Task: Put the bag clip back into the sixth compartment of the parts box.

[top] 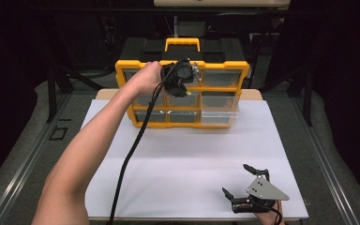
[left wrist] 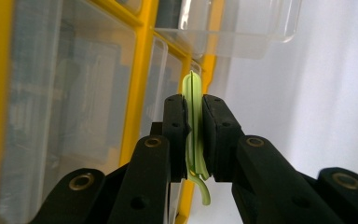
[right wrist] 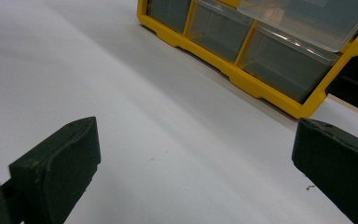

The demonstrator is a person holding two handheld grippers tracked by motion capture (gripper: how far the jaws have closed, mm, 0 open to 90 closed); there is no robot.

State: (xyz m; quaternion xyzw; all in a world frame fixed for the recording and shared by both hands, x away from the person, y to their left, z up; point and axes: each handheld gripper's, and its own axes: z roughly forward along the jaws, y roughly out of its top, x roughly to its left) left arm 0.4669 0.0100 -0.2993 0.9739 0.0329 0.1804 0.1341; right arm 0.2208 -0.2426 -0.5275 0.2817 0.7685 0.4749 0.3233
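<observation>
A yellow-framed organizer (top: 183, 65) with clear drawers stands upright at the back of the white table (top: 183, 159). My left gripper (top: 183, 86) is held up against its front, near the middle column. In the left gripper view, the left gripper (left wrist: 193, 100) is shut on a thin pale green strip (left wrist: 192, 84) that sticks out past the fingertips, right beside the organizer's yellow frame (left wrist: 142, 70). My right gripper (top: 236, 179) rests low at the table's near right, open. The right gripper (right wrist: 196, 177) has only bare table between its pads (right wrist: 60, 172).
One clear drawer (top: 220, 115) is pulled out at the organizer's lower right; the drawer (left wrist: 233, 28) appears beyond the left gripper, and the drawer (right wrist: 307, 18) overhangs the frame in the right gripper view. A black cable (top: 131, 150) trails from the left gripper across the table.
</observation>
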